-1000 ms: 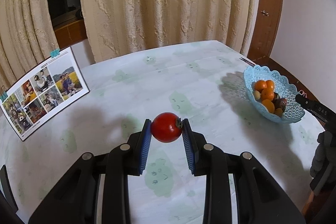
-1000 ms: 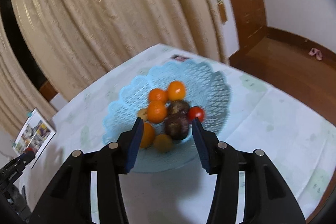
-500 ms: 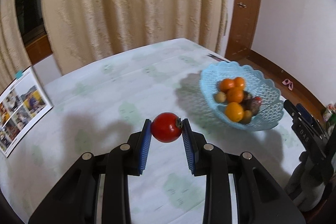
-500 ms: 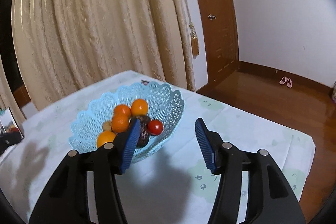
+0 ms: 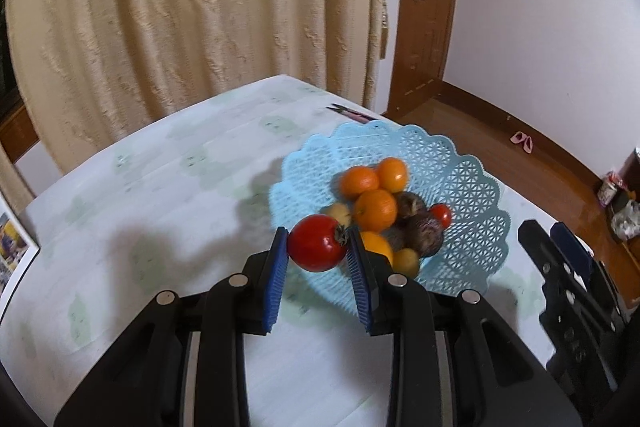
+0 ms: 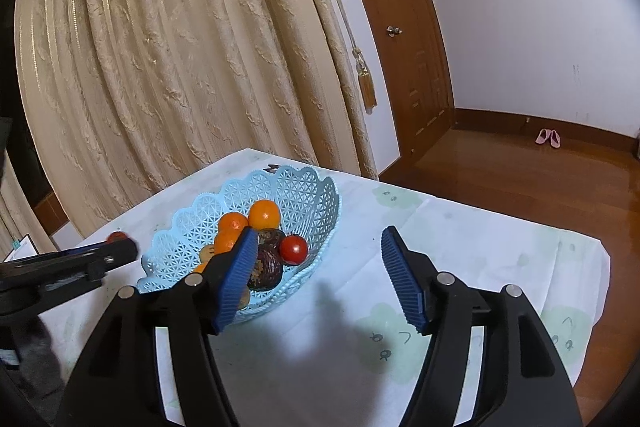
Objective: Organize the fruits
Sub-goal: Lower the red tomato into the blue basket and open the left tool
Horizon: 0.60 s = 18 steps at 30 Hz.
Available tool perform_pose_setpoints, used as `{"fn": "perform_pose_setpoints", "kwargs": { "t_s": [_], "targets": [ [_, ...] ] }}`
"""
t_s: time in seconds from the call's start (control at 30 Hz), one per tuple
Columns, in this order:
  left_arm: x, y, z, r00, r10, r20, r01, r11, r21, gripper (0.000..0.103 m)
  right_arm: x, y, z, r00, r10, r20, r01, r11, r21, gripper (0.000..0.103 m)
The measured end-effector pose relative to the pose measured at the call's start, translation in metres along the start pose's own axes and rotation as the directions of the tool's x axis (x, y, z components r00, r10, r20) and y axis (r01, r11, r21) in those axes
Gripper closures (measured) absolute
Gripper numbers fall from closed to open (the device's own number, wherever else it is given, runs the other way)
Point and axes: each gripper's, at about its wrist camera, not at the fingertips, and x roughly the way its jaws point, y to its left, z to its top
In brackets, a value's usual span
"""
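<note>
Red tomato (image 5: 318, 243) clenched in the left tool (image 5: 318, 259), poised beside the basket (image 5: 476, 187) for dropping in; right tool (image 6: 316, 279) just opened, empty.

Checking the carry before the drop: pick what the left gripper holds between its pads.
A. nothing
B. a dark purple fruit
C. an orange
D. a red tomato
D: the left gripper has its blue pads pressed on both sides of a red tomato, held near the blue basket.

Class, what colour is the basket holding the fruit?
Light blue, with a lattice weave; the basket shows best in the left wrist view.
</note>
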Motion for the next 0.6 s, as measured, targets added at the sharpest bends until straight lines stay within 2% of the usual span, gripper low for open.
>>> {"fn": "perform_pose_setpoints", "kwargs": {
  "t_s": [0.23, 0.27, 0.33, 0.37, 0.5, 0.6],
  "targets": [
    [0.023, -0.011, 0.006, 1.000, -0.010, -0.012, 0.010, 1.000, 0.018, 0.071, 0.002, -0.002, 0.001, 1.000, 0.011, -0.013, -0.010, 1.000, 0.021, 0.037],
    [0.025, -0.011, 0.006, 1.000, -0.009, -0.017, 0.009, 1.000, 0.014, 0.068, 0.001, -0.002, 0.001, 1.000, 0.012, -0.014, -0.012, 1.000, 0.022, 0.037],
    [0.024, -0.007, 0.008, 1.000, -0.005, -0.009, 0.005, 1.000, -0.003, 0.034, 0.001, -0.002, 0.001, 1.000, 0.013, -0.015, -0.013, 1.000, 0.025, 0.036],
    [0.022, -0.004, 0.009, 1.000, 0.003, 0.003, -0.003, 1.000, -0.010, 0.030, 0.001, -0.003, 0.001, 1.000, 0.013, -0.014, -0.012, 1.000, 0.027, 0.036],
    [0.013, 0.010, 0.012, 1.000, 0.016, 0.020, -0.015, 0.999, -0.048, 0.030, 0.001, -0.003, 0.001, 1.000, 0.011, -0.013, -0.010, 0.999, 0.033, 0.036],
    [0.006, 0.019, 0.013, 0.997, 0.061, 0.036, -0.059, 0.996, -0.064, 0.028, 0.001, -0.004, 0.001, 1.000, 0.009, -0.014, -0.009, 0.999, 0.036, 0.036]
  ]
}}
